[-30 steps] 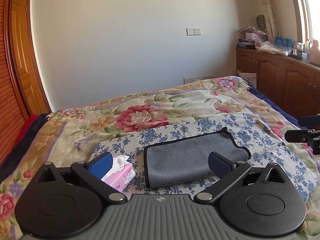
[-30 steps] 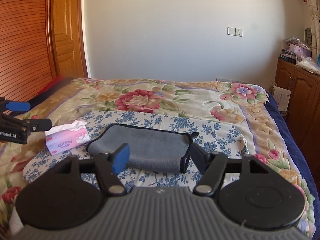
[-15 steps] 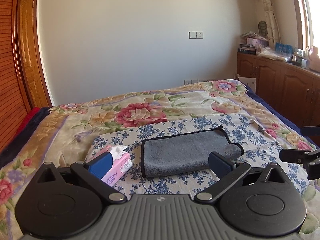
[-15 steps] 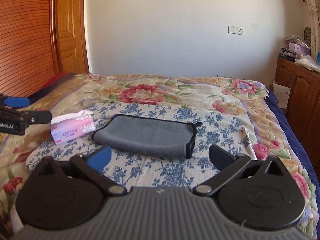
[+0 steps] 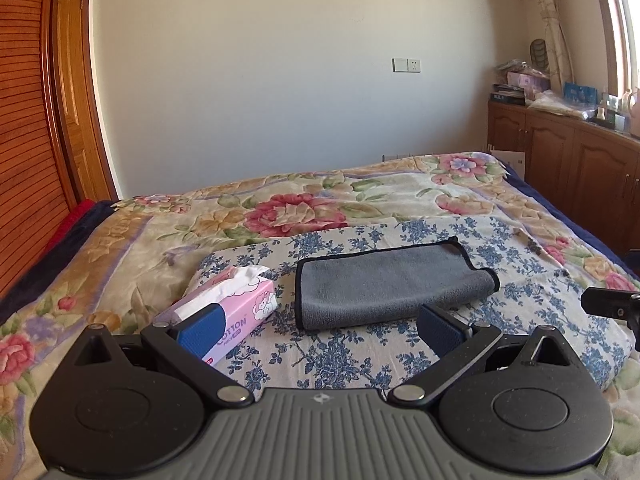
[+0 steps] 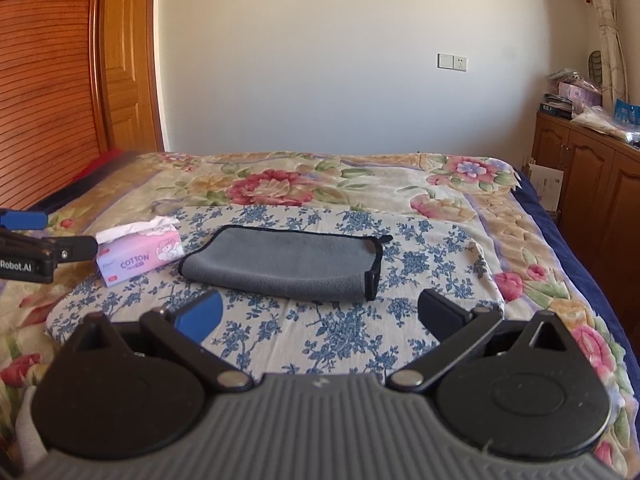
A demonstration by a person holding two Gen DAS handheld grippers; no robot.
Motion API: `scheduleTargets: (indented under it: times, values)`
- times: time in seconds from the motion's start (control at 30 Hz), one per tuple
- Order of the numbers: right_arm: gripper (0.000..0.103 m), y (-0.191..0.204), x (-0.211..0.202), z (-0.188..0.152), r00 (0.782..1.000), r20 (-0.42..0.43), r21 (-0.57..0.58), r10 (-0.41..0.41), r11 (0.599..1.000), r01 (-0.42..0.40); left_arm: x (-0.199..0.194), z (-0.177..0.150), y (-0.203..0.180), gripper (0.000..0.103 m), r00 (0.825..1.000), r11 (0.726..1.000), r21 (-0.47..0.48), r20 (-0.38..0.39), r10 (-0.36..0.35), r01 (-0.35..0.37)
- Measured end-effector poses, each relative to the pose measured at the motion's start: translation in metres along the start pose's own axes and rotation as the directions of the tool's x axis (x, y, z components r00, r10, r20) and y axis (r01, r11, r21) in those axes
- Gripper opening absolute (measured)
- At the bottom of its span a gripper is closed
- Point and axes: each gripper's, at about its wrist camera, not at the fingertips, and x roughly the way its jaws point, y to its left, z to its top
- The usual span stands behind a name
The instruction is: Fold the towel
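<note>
Fingers first: we're holding both grippers with the jaws spread wide and nothing between them. The left gripper [image 5: 320, 330] is hanging back low over the bed, and the right gripper [image 6: 320, 312] is doing the same, neither touching the grey towel [image 5: 390, 282]. We're guessing that's on purpose, since the towel is lying there already folded into a neat flat rectangle with its black-trimmed edges lined up, so the job looks pretty much done and we're just keeping clear of it.

The towel is sitting on the blue-flowered pillow [image 6: 332, 328], which is giving it a flat spot on top of the floral bedspread [image 6: 280, 184]. The pink tissue box [image 6: 138, 256] is lying just beside the towel's left end, close but not touching as far as we're seeing, so it's out of the way.

Counting it up: we're seeing one towel, one tissue box, one pillow, two grippers. The cabinet [image 5: 568, 168] along the right wall is carrying some clutter too small to count.
</note>
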Motion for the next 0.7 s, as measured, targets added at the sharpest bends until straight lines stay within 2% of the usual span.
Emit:
scheduleTargets:
  times: [0.33,0.7]
  values:
    - [0.103,0.008,-0.009,-0.009,1.000,0.004,0.005,0.000,1.000,0.000,-0.012,-0.018,0.003,0.103,0.999,1.000,-0.004,0.032,0.002,-0.002]
    - [0.103,0.011,-0.023,-0.015,1.000,0.028,0.035,-0.008,0.999,0.007,-0.020,-0.034,0.005,0.103,1.000,1.000,0.004,0.030,0.010,-0.010]
